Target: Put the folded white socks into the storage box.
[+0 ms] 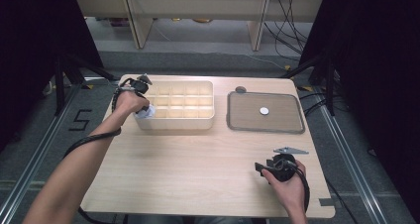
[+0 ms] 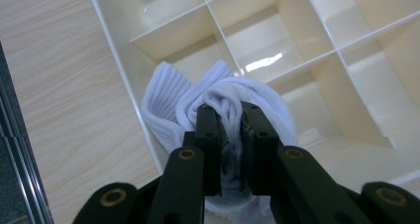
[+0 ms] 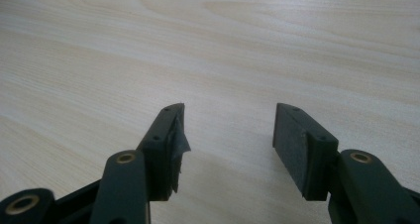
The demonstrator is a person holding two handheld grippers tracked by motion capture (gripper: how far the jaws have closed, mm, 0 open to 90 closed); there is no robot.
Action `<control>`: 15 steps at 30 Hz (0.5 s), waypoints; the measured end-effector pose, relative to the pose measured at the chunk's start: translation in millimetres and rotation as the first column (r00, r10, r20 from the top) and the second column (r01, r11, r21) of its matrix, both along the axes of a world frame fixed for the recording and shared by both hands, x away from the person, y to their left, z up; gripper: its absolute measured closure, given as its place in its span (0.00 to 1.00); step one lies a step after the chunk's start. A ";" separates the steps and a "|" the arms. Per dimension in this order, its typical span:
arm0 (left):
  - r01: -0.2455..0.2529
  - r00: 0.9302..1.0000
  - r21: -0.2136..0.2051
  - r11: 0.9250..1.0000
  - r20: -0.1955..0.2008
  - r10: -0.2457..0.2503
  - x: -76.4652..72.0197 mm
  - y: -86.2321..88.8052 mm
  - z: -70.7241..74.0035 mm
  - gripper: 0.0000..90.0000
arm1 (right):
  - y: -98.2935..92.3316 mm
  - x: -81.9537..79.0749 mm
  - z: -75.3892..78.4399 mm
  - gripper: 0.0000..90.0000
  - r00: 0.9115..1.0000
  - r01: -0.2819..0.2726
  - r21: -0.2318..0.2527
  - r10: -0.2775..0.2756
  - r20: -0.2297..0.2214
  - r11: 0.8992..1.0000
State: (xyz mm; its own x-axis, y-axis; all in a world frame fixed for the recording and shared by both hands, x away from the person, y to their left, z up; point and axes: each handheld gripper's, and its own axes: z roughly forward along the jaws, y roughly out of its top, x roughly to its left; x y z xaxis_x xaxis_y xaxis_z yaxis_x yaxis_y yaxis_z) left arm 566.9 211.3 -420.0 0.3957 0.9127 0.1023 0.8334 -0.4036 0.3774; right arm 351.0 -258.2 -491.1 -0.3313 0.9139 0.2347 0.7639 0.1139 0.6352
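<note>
Left hand-held gripper [image 2: 230, 116] clamped on a bunched white ribbed sock [image 2: 173, 97] – at the corner compartment of the cream plastic divided box [image 2: 317, 70], right hand-held gripper [image 3: 228, 127] wide open, nothing held – low over the pale wooden counter [image 3: 208, 40]

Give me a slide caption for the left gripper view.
Left gripper shut on a white sock at the corner of the cream divided organizer box.
</note>
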 end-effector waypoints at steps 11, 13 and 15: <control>0.019 1.000 0.041 0.999 0.012 -0.019 -1.3 -3.2 -9.2 0.89 | 1.1 -0.4 0.4 0.52 1.000 -0.004 0.001 0.004 -0.003 1.000; 0.043 0.999 0.067 0.997 0.009 -0.043 -0.7 -4.0 -9.8 0.89 | 1.4 -0.1 0.1 0.52 1.000 0.000 -0.004 0.000 0.001 1.000; 0.013 1.000 0.061 0.998 0.007 -0.014 -2.4 -8.0 -11.9 0.89 | 1.6 -0.1 0.1 0.52 1.000 -0.001 -0.009 0.001 0.002 1.000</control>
